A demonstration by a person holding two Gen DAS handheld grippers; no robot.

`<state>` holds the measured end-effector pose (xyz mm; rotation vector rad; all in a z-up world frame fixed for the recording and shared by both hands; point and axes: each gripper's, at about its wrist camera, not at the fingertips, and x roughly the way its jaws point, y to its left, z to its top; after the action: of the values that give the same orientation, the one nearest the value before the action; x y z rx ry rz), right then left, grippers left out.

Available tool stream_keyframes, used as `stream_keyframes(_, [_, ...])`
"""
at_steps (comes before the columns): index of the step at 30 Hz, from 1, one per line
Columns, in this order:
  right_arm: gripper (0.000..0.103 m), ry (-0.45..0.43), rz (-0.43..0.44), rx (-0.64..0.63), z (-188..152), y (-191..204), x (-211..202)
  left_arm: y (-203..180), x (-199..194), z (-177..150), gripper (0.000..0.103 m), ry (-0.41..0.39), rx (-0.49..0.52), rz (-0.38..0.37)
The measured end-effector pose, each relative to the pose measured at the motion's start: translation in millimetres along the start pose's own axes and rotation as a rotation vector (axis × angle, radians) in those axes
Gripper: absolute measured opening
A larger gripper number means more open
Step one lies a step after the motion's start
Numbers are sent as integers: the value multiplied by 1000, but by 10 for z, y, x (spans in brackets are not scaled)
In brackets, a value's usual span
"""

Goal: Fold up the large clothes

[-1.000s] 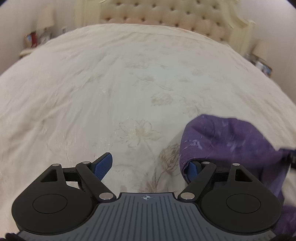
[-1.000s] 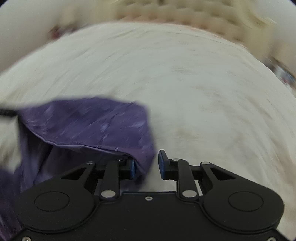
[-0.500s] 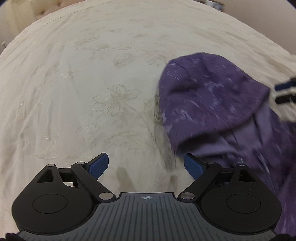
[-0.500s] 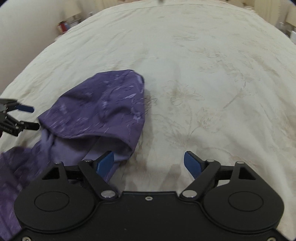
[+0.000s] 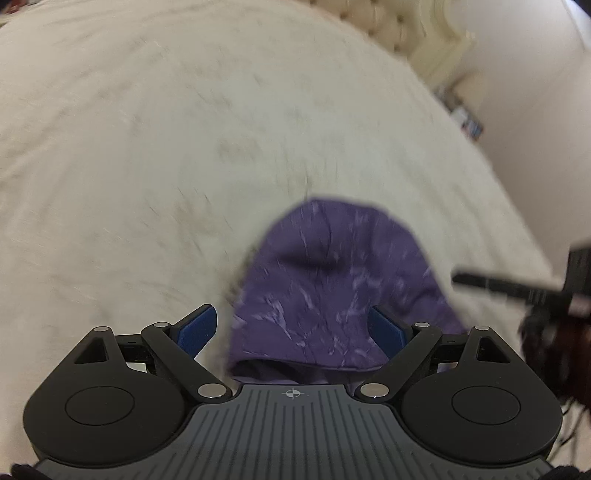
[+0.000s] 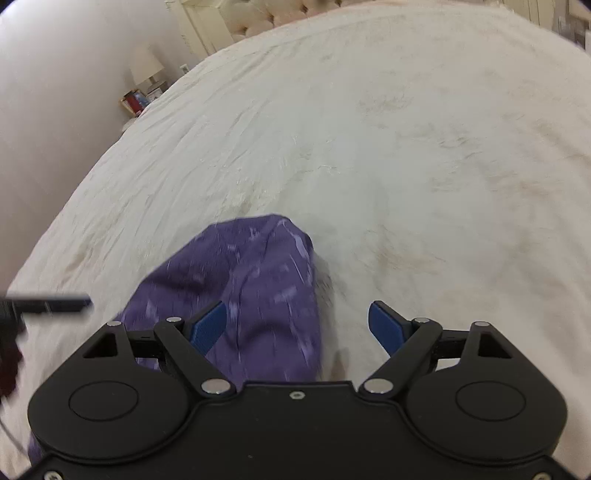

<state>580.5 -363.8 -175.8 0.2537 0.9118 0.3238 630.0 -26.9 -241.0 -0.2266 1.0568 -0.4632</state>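
A purple patterned garment (image 5: 332, 288) lies bunched on the cream bedspread (image 5: 147, 166), its folded edge toward me. My left gripper (image 5: 291, 330) stands open over it. The cloth lies between the blue pads (image 5: 197, 330) without either pad pressing on it. In the right wrist view the same garment (image 6: 251, 280) reaches under the left pad (image 6: 208, 326). My right gripper (image 6: 297, 325) is open, holding nothing. Each gripper shows blurred at the other view's edge: the right gripper (image 5: 517, 291) and the left gripper (image 6: 48, 302).
The bedspread (image 6: 406, 147) with faint embroidered flowers fills both views. A tufted headboard (image 5: 406, 33) is at the far end. A nightstand with a lamp (image 6: 147, 70) stands left of the bed, and small items (image 5: 469, 122) sit at its right side. A sleeve (image 5: 554, 354) shows at the right edge.
The right gripper let go of the garment's edge and opened wide. Both grippers swung inward, so the purple garment now sits in front of each instead of off to the side.
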Motion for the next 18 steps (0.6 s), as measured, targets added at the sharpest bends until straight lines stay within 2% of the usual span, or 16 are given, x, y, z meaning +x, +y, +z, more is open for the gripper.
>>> stream_keyframes(5, [85, 26, 7, 65, 150, -36, 398, 29, 523, -170, 89, 119, 38, 117])
stream_keyframes(9, [85, 46, 26, 87, 231, -65, 620, 9, 600, -225, 90, 112, 107, 127])
stream_keyframes(15, [83, 84, 37, 60, 360, -8, 849, 24, 566, -241, 90, 99, 105, 116])
stream_keyframes(17, [56, 93, 43, 56, 376, 22, 863, 39, 517, -225, 90, 105, 85, 108])
stream_keyframes(18, [20, 95, 40, 45, 380, 52, 849, 47, 470, -207, 90, 107, 64, 96])
